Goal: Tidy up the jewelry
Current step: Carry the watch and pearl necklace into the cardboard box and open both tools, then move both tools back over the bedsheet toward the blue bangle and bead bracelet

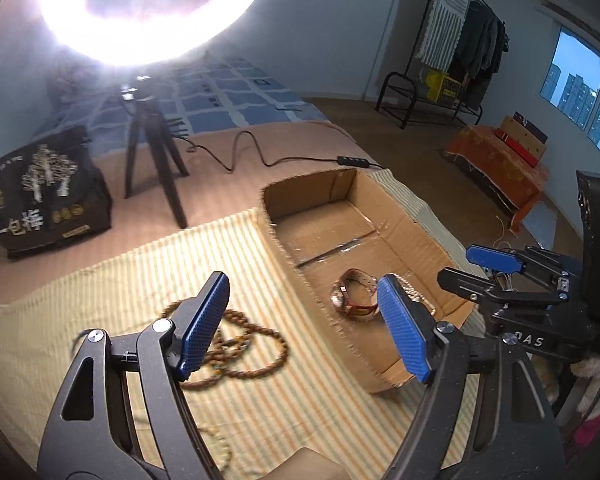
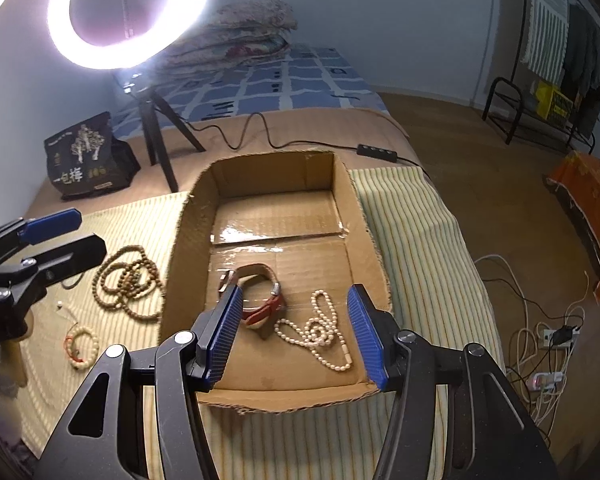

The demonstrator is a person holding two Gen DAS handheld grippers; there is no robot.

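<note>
An open cardboard box (image 2: 180,264) lies on a striped cloth. In it are a red-strapped watch (image 2: 260,300) and a pearl necklace (image 2: 320,328). My right gripper (image 2: 294,336) hovers open just above the box's near end, and nothing is between its blue pads. Left of the box, on the cloth, lie a brown bead necklace (image 2: 128,284) and a small pale bead bracelet (image 2: 82,346). My left gripper (image 1: 304,328) is open and empty above the brown bead necklace (image 1: 236,344), beside the box (image 1: 308,196). The watch (image 1: 352,300) shows past its right pad.
A lit ring light on a black tripod (image 2: 156,136) stands behind the box, its cable and inline switch (image 2: 376,152) running past the far rim. A black printed bag (image 2: 84,160) sits at back left. The bed edge drops to the floor on the right, where cables (image 2: 540,344) lie.
</note>
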